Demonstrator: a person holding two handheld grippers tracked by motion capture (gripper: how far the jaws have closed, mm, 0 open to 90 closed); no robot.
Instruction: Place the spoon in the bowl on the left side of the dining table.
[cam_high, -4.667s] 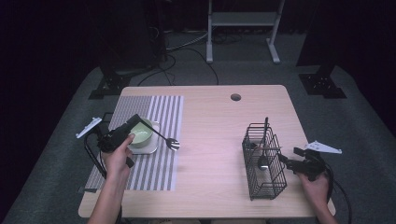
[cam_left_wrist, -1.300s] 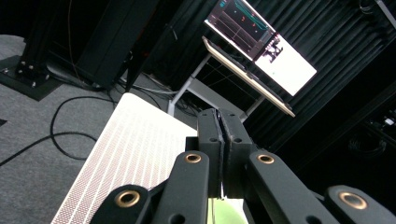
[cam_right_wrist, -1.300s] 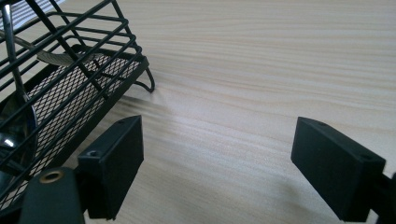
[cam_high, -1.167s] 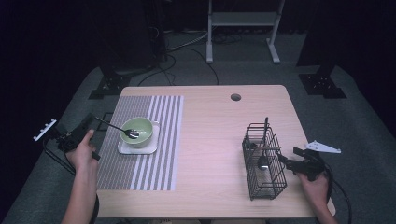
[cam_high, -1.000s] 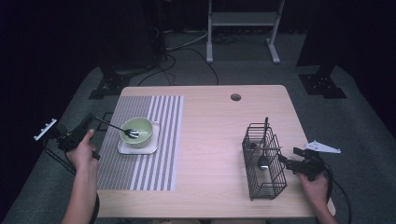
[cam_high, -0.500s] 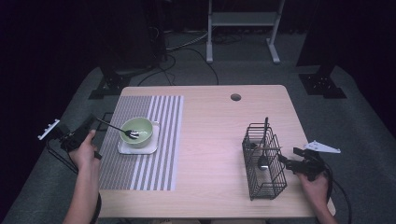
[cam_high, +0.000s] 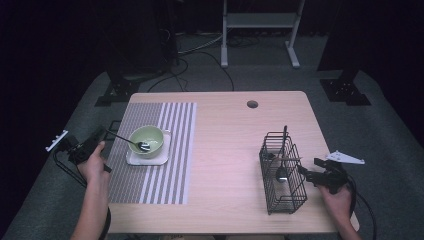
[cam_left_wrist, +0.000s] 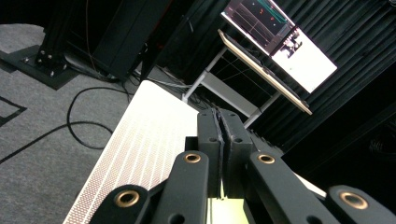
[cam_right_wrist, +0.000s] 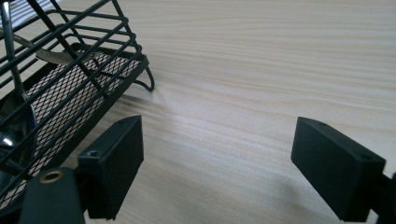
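Note:
A green bowl (cam_high: 146, 138) sits on a white square plate (cam_high: 150, 159) on the striped placemat (cam_high: 160, 175). A black-handled spoon (cam_high: 126, 140) rests in the bowl, its handle pointing left. My left gripper (cam_high: 100, 134) (cam_left_wrist: 219, 114) hovers at the table's left edge, close to the handle's end, its jaws shut with nothing between them. At the right, the black wire basket (cam_high: 282, 175) (cam_right_wrist: 70, 79) holds upright cutlery. Beside the basket, low over the wood, my right gripper (cam_high: 307, 175) (cam_right_wrist: 217, 140) is open and empty.
The wooden table (cam_high: 230, 150) has a round cable hole (cam_high: 252, 104) at the back. Grey carpet, cables and black stand feet surround it. A metal shelf frame (cam_high: 260, 22) stands behind, with lit monitors (cam_left_wrist: 280, 42) beyond.
Earlier my left gripper was over the bowl. It then withdrew off the table's left edge, leaving the spoon in the bowl, and has since crept slightly back toward the table. The right gripper stayed put.

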